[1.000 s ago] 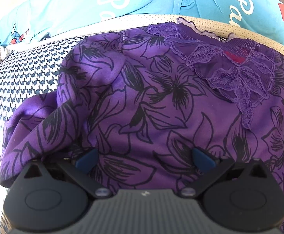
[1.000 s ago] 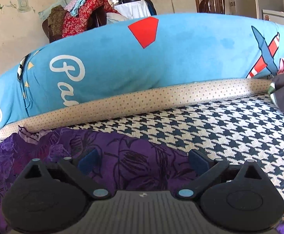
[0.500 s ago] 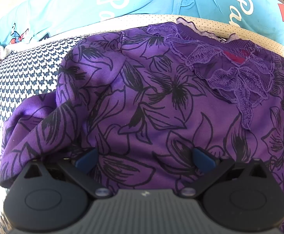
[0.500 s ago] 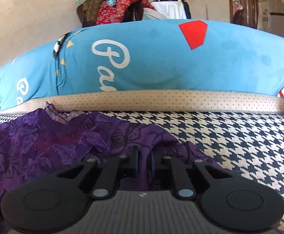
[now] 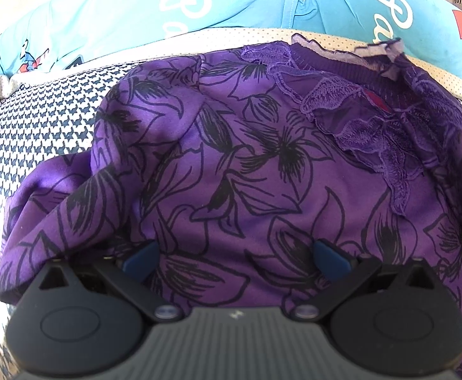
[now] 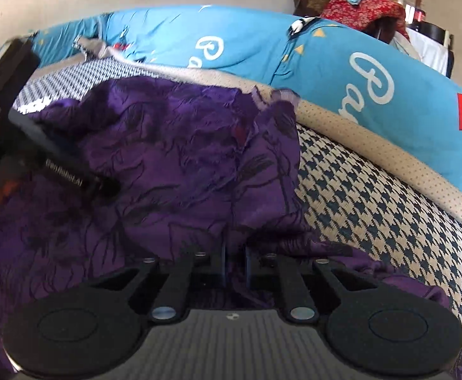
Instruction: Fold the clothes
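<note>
A purple garment (image 5: 247, 158) with black flower outlines and a lace neckline lies bunched on the bed. My left gripper (image 5: 235, 258) rests on its near part, wide open, with the cloth lying flat between the blue pads. In the right wrist view the same garment (image 6: 174, 145) fills the left half. My right gripper (image 6: 234, 262) pinches a raised fold of its right edge; a narrow gap shows between the pads, which are opening slightly, and purple cloth fills it. One finger of the left gripper (image 6: 69, 177) presses down on the garment at the far left.
A houndstooth bed cover (image 6: 373, 205) lies bare to the right of the garment and also to its left (image 5: 41, 120). A long blue pillow (image 6: 357, 72) with white lettering runs along the back, behind a beige dotted edging (image 6: 373, 145). A pile of clothes (image 6: 357, 3) sits behind it.
My right gripper went from wide open to closed on the garment's right edge, then swung left and rolled, drawing the cloth with it. The left gripper stayed put.
</note>
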